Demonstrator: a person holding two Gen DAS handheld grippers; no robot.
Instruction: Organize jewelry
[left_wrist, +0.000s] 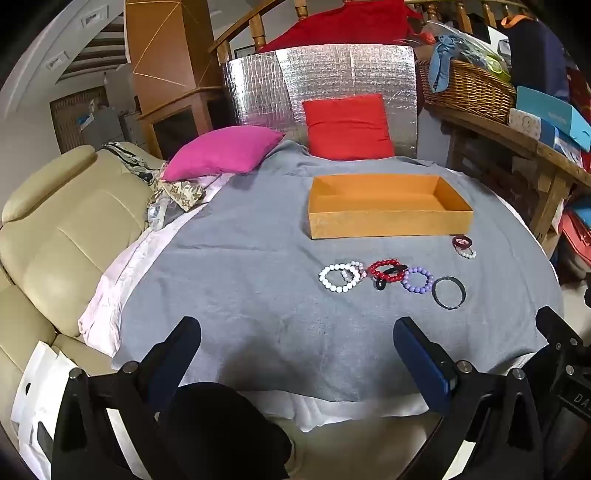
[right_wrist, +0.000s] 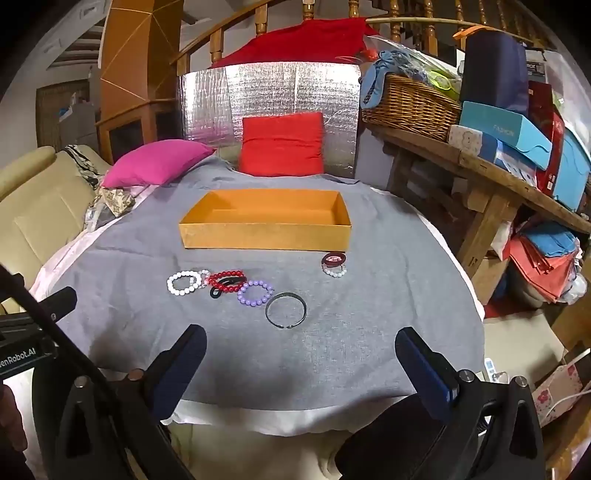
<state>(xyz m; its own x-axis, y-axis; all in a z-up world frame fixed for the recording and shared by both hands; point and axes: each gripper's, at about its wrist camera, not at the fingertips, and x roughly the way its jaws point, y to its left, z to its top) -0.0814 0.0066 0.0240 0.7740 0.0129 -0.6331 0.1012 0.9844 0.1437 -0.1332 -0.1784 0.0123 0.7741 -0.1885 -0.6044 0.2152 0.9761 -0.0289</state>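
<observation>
An empty orange box (left_wrist: 388, 221) (right_wrist: 266, 236) stands on the grey cloth. In front of it lie several bracelets: white beads (left_wrist: 338, 277) (right_wrist: 181, 282), red beads (left_wrist: 386, 270) (right_wrist: 226, 280), purple beads (left_wrist: 417, 280) (right_wrist: 255, 293), a dark bangle (left_wrist: 448, 292) (right_wrist: 286, 310), and a maroon ring with a small pearl loop (left_wrist: 463, 246) (right_wrist: 334, 264). My left gripper (left_wrist: 297, 343) hangs open over the cloth's near edge, left of the bracelets. My right gripper (right_wrist: 301, 350) is open too, just short of the bangle. Neither holds anything.
A pink cushion (left_wrist: 221, 151) and a red cushion (left_wrist: 347, 127) lie at the back before a silver foil panel (right_wrist: 269, 99). A beige sofa (left_wrist: 55, 229) is on the left. A wooden shelf (right_wrist: 491, 173) with a wicker basket (right_wrist: 410, 105) and boxes stands on the right.
</observation>
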